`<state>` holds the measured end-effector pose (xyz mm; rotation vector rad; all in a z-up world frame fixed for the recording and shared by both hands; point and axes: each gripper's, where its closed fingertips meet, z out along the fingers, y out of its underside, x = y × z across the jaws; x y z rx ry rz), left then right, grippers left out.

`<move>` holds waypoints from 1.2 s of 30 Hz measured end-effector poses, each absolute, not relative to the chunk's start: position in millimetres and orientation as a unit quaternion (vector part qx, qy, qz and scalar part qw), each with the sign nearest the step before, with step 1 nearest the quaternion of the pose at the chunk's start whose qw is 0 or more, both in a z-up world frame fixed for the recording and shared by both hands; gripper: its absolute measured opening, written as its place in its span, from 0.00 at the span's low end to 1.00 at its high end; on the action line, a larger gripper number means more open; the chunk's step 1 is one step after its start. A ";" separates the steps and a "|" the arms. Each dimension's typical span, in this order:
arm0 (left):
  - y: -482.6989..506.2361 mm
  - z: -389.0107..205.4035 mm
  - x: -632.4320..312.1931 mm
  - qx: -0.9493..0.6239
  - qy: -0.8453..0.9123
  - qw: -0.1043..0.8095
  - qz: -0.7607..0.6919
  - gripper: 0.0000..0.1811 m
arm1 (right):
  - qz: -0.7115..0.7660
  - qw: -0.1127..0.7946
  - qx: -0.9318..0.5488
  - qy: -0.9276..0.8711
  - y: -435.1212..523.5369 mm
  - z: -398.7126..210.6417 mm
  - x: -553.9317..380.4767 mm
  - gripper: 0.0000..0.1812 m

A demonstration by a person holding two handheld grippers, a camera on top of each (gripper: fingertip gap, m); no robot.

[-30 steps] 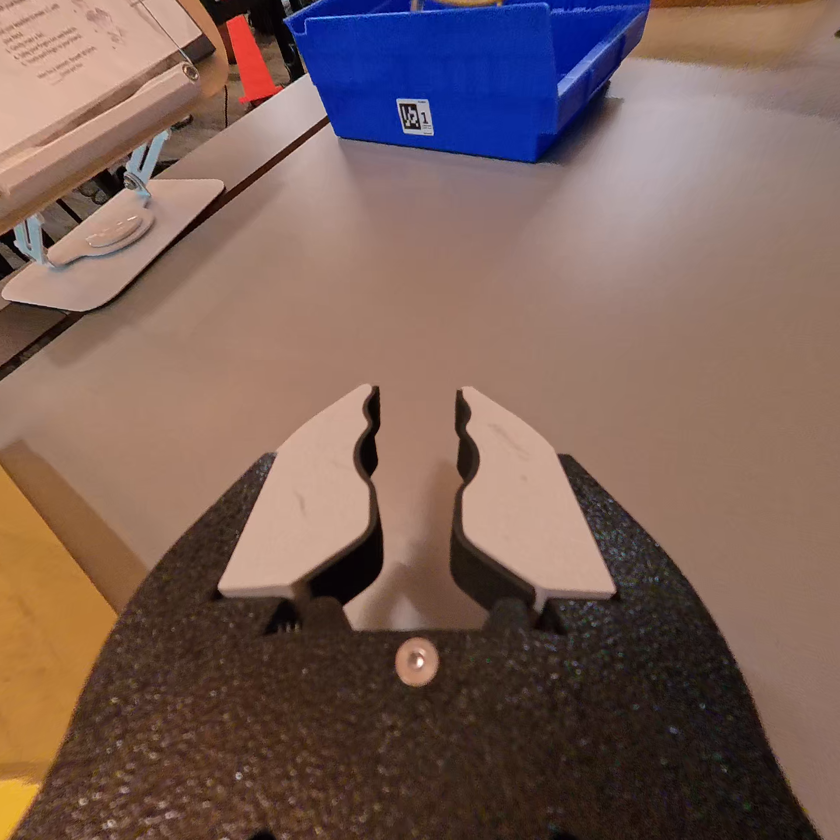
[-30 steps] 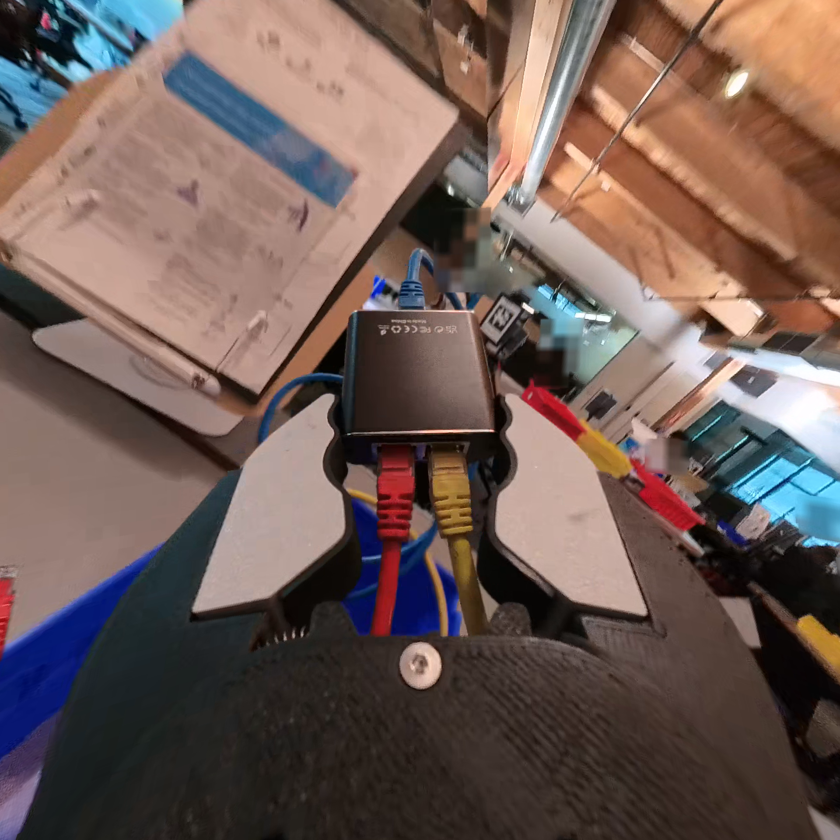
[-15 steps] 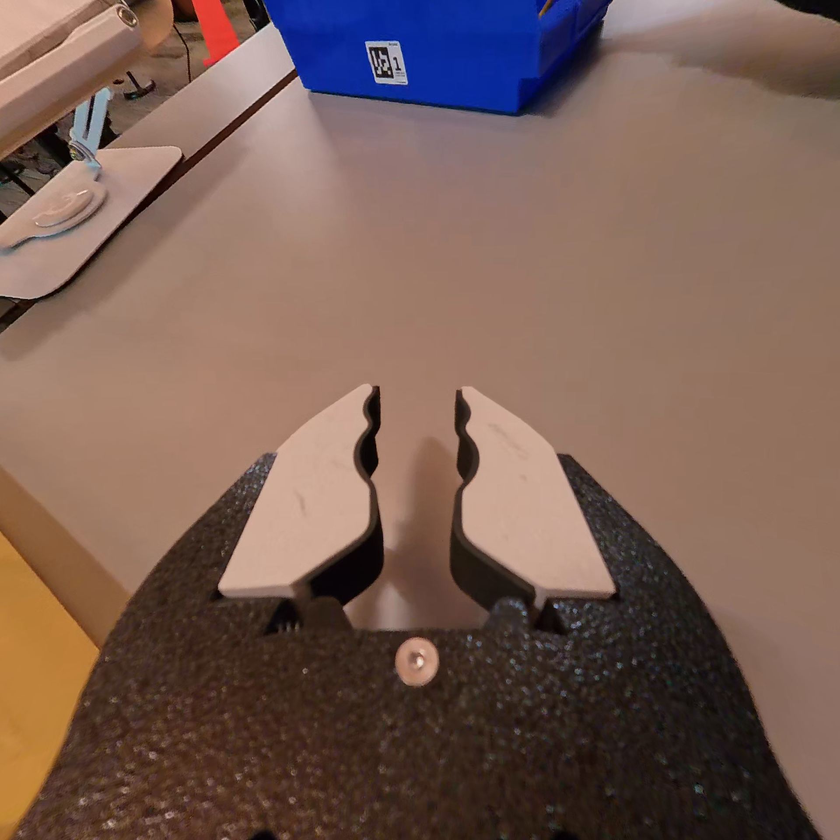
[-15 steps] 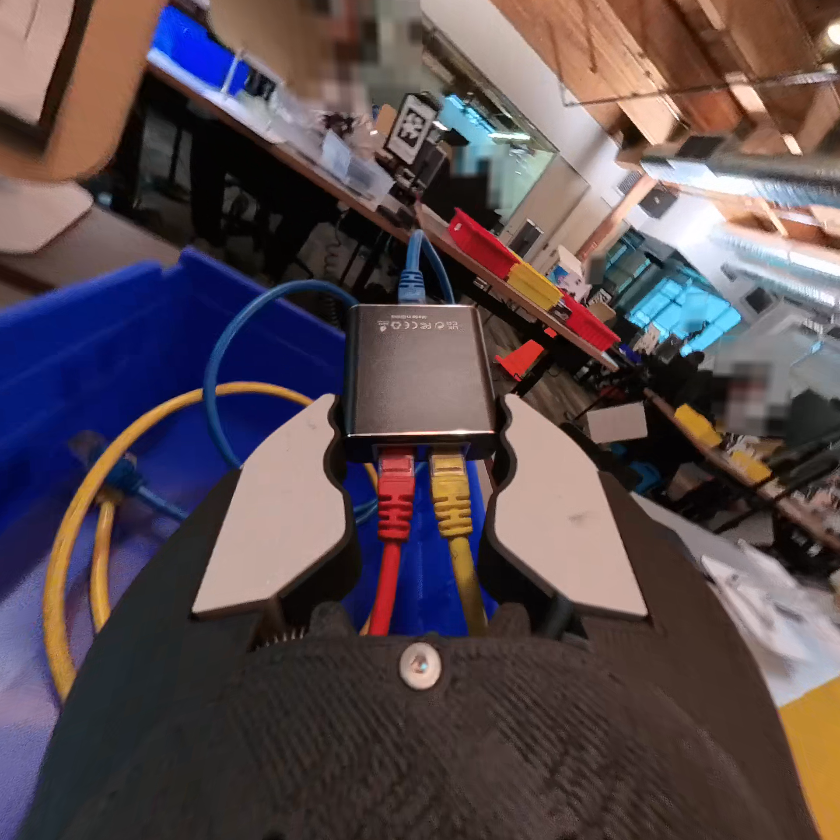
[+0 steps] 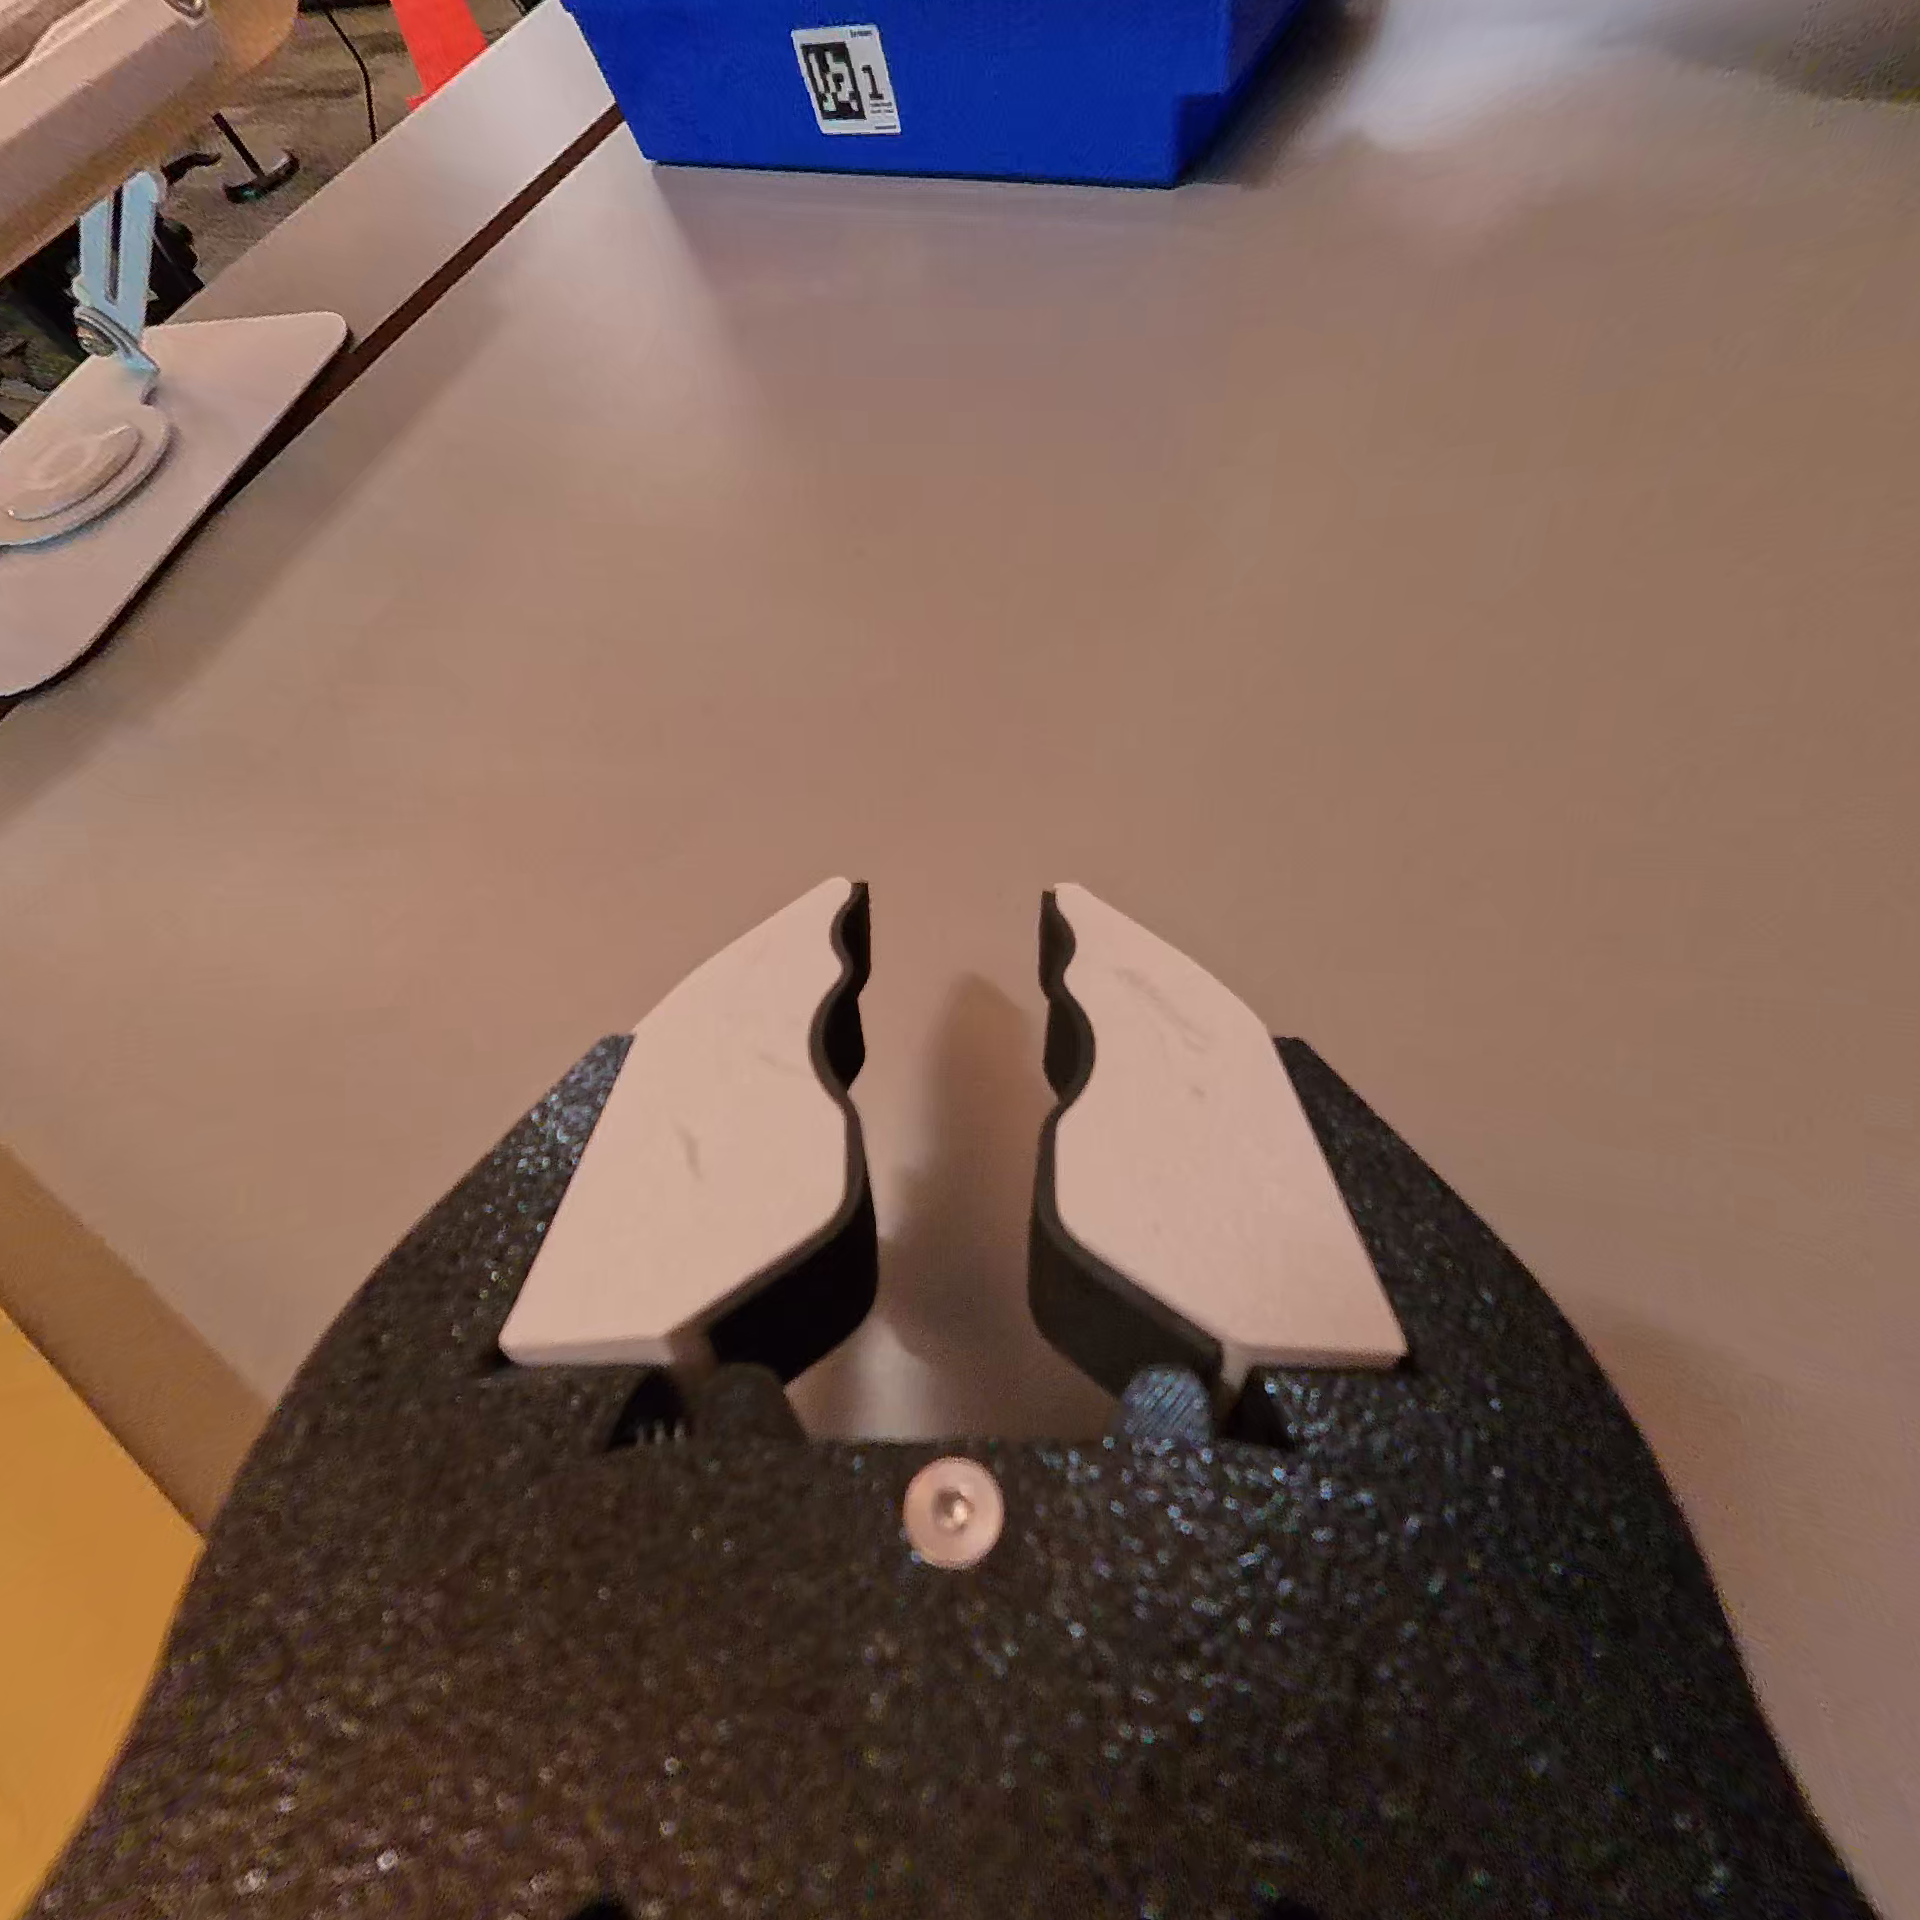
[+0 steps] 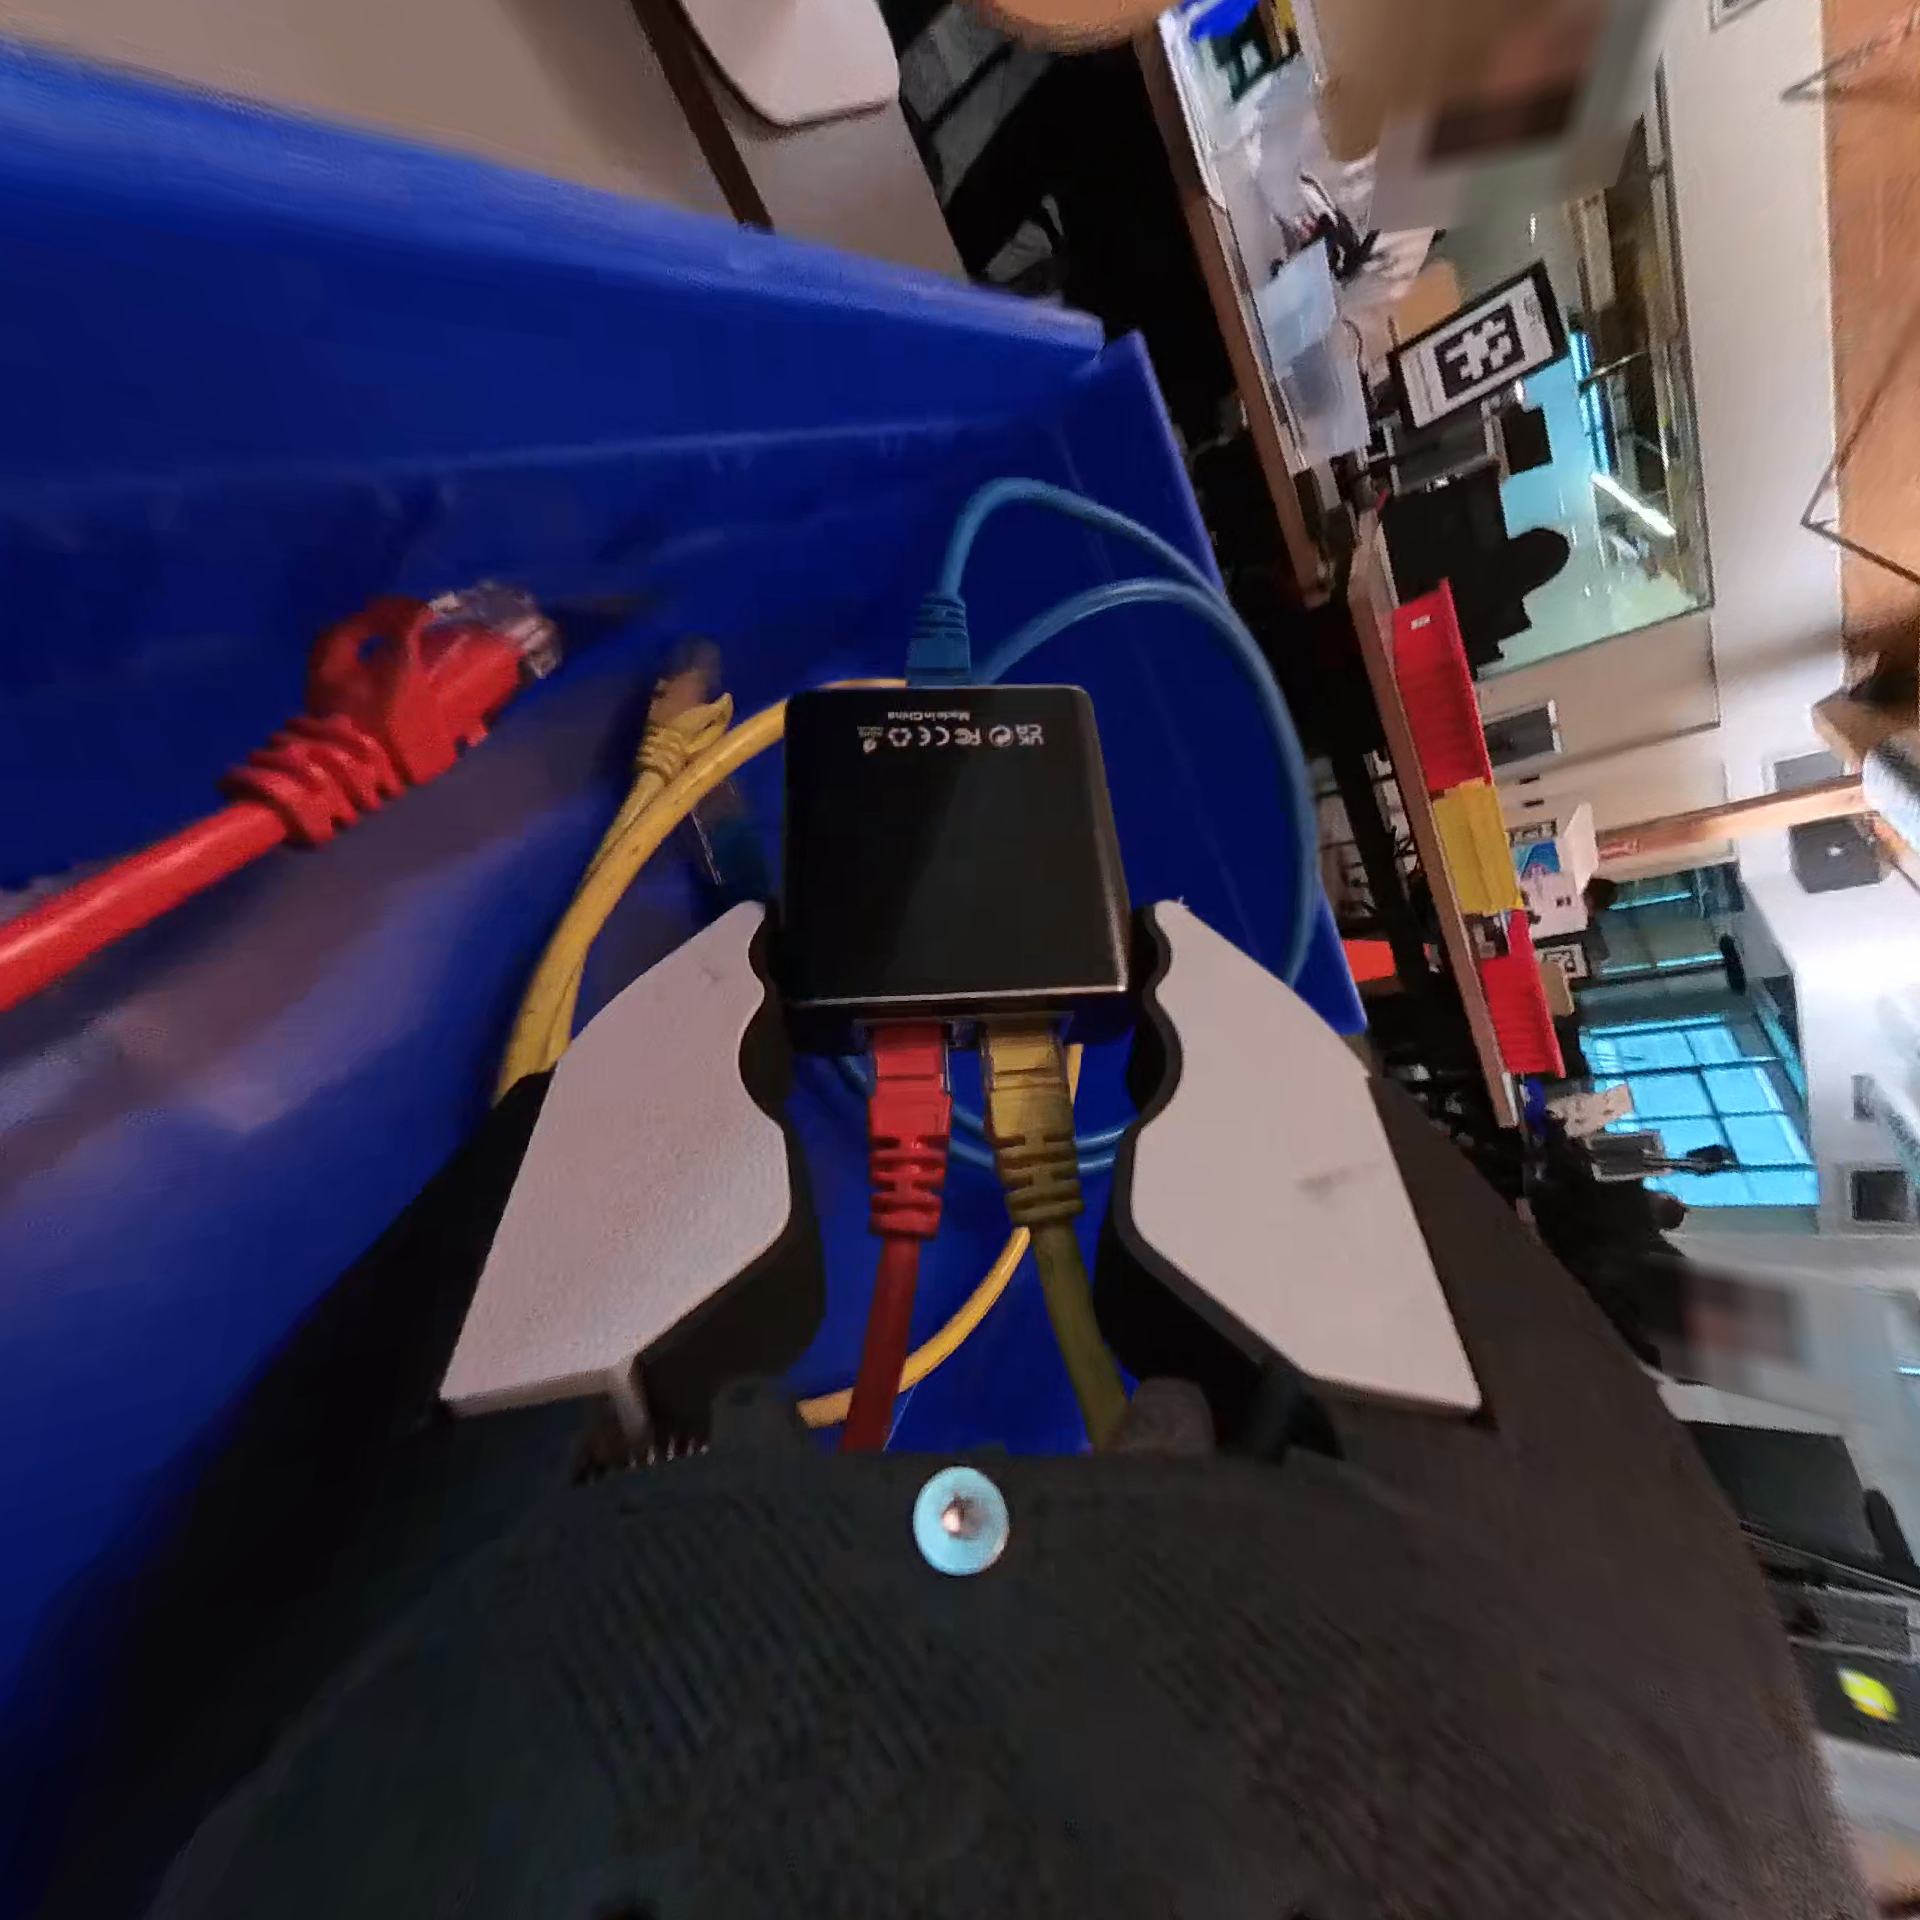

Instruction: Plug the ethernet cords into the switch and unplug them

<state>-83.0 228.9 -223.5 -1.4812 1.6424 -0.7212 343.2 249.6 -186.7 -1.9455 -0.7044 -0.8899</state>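
The right hand-held gripper (image 6: 954, 940) is clamped on a black ethernet switch (image 6: 951, 842), squeezed by its two sides between the grey fingers (image 6: 644, 1164). Two cords are plugged into the near face of the switch: a red ethernet cord (image 6: 906, 1143) on the left port and a yellow ethernet cord (image 6: 1031, 1143) on the right. A blue ethernet cord (image 6: 1132, 592) is plugged into the far side and loops round behind. So three cords are counted in total, all plugged in. The loose red plug (image 6: 416, 675) and loose yellow plug (image 6: 681, 722) are seen lying inside a blue bin (image 6: 468, 416), which the switch is held just over. The view is rolled sideways and blurred, so the room behind is only roughly made out: long workbenches, red and yellow bins, bright windows.

The left hand-held gripper (image 5: 954, 904) is seen empty, its jaws parted a bit with nothing between them, held low over a plain grey tabletop (image 5: 1247, 571). Farther out, the same blue bin (image 5: 1039, 94) with a white marker tag (image 5: 846, 81) is parked at the far edge. Off to the left a grey stand base (image 5: 156, 468) is set on a neighbouring tabletop, and an orange cone (image 5: 431, 42) is glimpsed on the floor beyond.
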 end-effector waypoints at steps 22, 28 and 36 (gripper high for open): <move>162.1 -182.2 54.3 -0.601 0.573 0.423 -0.362 0.34 | -0.136 0.639 -0.753 0.081 74.7 -106.4 291.8 0.44; 163.6 -157.7 181.6 -0.644 0.466 0.469 -0.384 0.49 | -0.130 0.615 -0.773 0.083 63.8 -111.0 285.2 0.48; 205.3 -190.1 242.8 -0.686 0.455 0.490 -0.287 0.45 | -0.086 0.633 -0.763 0.097 67.1 -112.3 287.0 0.50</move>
